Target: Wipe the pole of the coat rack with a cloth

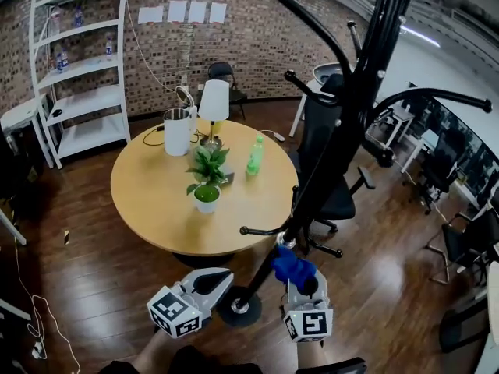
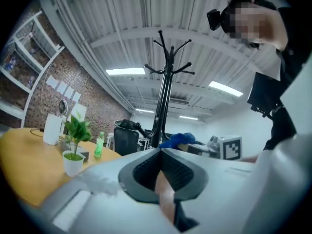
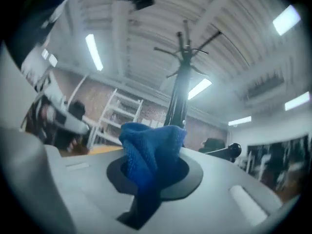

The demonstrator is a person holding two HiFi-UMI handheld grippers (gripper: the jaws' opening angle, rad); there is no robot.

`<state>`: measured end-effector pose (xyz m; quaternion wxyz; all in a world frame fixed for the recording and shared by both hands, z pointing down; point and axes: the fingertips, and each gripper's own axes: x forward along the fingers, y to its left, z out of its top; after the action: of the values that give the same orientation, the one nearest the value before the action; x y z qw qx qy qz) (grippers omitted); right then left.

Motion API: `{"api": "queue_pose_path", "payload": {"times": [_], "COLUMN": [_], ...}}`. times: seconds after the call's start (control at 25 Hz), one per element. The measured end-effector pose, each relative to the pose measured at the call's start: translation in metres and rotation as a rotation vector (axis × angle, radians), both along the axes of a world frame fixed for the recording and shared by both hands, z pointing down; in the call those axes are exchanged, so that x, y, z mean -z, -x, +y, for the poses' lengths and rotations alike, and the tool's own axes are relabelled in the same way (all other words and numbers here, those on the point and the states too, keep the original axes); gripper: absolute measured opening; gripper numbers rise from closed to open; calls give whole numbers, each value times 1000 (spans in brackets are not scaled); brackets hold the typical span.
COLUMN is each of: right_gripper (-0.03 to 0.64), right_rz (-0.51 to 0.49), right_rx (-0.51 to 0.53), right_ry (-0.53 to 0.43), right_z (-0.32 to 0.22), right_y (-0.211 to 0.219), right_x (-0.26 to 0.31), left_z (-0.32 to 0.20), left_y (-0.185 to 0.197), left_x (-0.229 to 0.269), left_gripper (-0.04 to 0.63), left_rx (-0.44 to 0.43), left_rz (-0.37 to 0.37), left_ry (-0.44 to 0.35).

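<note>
I see a bright blue cloth [image 1: 292, 266] in my right tool [image 1: 304, 280]; it and my left tool [image 1: 221, 276] are pale grey, each with a black-and-white square-marker cube. The coat rack [image 1: 343, 123] is black. Farther off, the tabletop [image 1: 156, 201] is honey tan, the bottle [image 1: 255, 155] green, the plant [image 1: 209, 164] green in a white pot [image 1: 207, 199], the floor [image 1: 101, 279] dark brown planks

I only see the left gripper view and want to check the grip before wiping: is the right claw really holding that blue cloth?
Observer: Yes, the right gripper view shows the right claw shut on the blue cloth.
Operator: How high on the pole?
Observer: Low, just under the lowest hook arm, above the round base in the head view.
Operator: Where's my left claw?
Observer: Left of the base, apart from the pole.
</note>
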<state>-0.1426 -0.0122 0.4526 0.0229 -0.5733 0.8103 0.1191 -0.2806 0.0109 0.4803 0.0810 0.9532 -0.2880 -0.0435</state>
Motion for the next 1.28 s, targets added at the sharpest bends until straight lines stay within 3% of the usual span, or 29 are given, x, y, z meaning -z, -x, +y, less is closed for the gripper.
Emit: {"api": "queue_pose_path", "payload": {"times": [0.12,0.2,0.28,0.48,0.68,1.28], "right_gripper": [48,48,48,48,46,46], "right_rz": [-427,-593,-678,-748,-811,-860], "right_rx": [183,298,400,493,534,537], "right_ry": [99,100,91,75,54,44], "right_z": [41,65,84,110,127,124], "right_y": [2,8,15,20,16,14], "right_x": [57,97,128,155,163,168], "left_z": [18,32,46,69,78,70], "left_y": [-6,-10,-15,-22,-24,-32], "left_x": [72,114,148,186,192,197], "left_gripper": [4,4,4,5,5,5], "left_rx": [-38,-64,-96,-165,-169,-195], "left_rz": [30,69,117,202,199,181], "left_ry": [-22,-50,-81,-124,-140,-154]}}
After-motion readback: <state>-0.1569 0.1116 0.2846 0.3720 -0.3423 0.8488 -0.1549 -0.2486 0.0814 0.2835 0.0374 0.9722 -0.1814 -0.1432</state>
